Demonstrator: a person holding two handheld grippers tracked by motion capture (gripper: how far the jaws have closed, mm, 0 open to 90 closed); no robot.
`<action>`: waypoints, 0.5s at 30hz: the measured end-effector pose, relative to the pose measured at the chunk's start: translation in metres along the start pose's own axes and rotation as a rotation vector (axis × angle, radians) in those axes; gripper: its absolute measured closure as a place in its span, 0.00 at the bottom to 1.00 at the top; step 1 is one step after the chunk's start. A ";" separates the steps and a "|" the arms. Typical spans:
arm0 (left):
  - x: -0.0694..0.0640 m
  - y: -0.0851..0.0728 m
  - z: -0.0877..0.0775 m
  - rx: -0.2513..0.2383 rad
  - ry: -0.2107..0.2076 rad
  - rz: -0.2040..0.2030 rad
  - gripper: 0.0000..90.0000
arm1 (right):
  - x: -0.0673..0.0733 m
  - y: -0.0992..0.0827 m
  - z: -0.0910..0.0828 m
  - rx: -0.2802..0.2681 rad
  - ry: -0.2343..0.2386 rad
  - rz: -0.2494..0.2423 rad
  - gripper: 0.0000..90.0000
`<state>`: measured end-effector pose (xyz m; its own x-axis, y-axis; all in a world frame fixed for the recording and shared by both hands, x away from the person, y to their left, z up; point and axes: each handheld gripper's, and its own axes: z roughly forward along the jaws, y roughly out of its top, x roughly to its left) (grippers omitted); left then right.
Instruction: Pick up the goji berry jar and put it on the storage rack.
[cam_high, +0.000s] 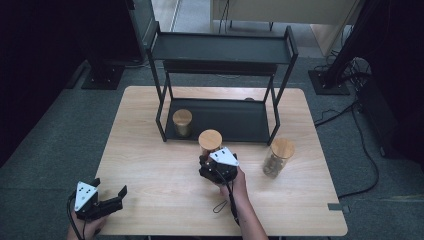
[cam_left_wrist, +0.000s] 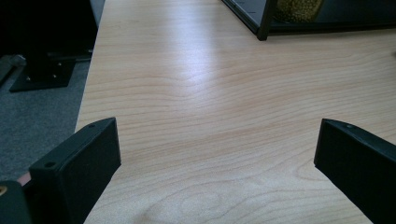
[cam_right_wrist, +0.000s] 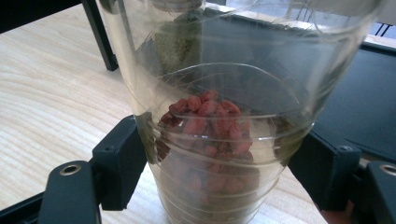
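Note:
My right gripper (cam_high: 210, 161) is shut on a clear glass jar (cam_right_wrist: 219, 135) with red dried berries in its bottom and a round wooden lid (cam_high: 210, 137). Both black pads (cam_right_wrist: 119, 163) press on the jar's sides. The jar is held just in front of the black two-tier rack (cam_high: 220, 47) at mid table. A second jar (cam_high: 182, 122), holding greenish grains, stands on the rack's lower shelf at the left. A third jar (cam_high: 278, 157) with brown contents stands on the table to the right. My left gripper (cam_high: 111, 197) rests open at the table's front left corner, nothing between its jaws (cam_left_wrist: 217, 154).
The light wooden table (cam_high: 150, 165) has bare surface at left and front. The rack's lower shelf (cam_high: 235, 122) is bare to the right of the green jar. Cables and dark stand bases lie on the grey floor (cam_high: 350, 120) around the table.

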<state>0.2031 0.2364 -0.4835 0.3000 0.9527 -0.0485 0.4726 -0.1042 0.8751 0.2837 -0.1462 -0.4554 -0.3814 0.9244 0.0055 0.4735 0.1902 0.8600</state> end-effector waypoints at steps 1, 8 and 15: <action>0.000 0.000 0.000 0.000 0.000 0.000 0.01 | -0.001 0.001 0.001 0.004 -0.002 0.000 0.28; 0.000 0.000 0.000 0.001 -0.001 -0.001 0.01 | -0.004 0.010 0.010 0.003 -0.009 -0.001 0.28; 0.000 0.000 0.000 0.000 -0.002 -0.001 0.01 | -0.009 0.018 0.019 0.003 -0.017 0.008 0.28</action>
<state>0.2032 0.2365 -0.4835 0.3008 0.9524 -0.0500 0.4731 -0.1035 0.8749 0.3108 -0.1448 -0.4494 -0.3644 0.9312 0.0040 0.4790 0.1838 0.8584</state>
